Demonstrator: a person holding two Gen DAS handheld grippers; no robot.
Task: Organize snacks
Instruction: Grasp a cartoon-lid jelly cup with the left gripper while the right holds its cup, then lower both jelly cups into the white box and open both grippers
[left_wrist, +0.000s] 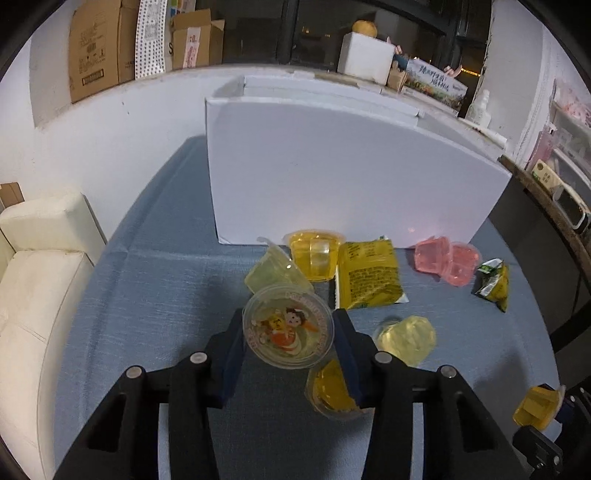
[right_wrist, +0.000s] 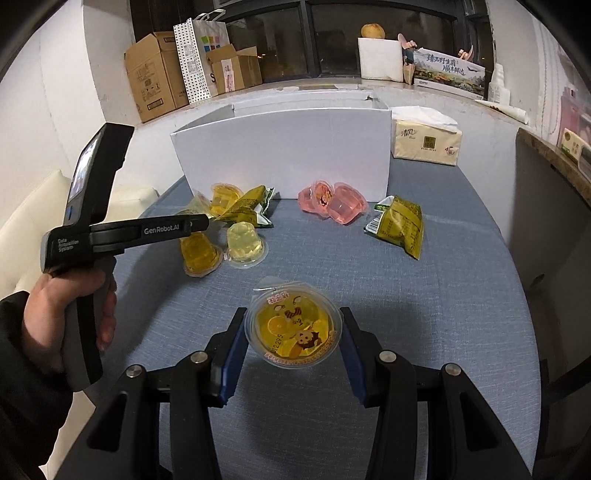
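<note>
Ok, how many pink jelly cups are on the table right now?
2. They lie side by side, touching, in front of the white box: the left pink cup and the right pink cup. Others could be hidden inside the box.

My left gripper (left_wrist: 288, 343) is matte black, each finger (left_wrist: 232, 354) lined inside with a dark blue pad and set with two round silver screws behind the tips. My right gripper (right_wrist: 293, 332) matches it: black arms, blue pads, silver screws. From the right wrist view, the left tool's side carries white "GenRobot.AI" lettering, a grey block marked "Data Acquisition System" and a small lit screen behind that. My bare hand (right_wrist: 70, 306) wraps its grip, skin showing beyond a black sleeve (right_wrist: 22, 369).
</note>
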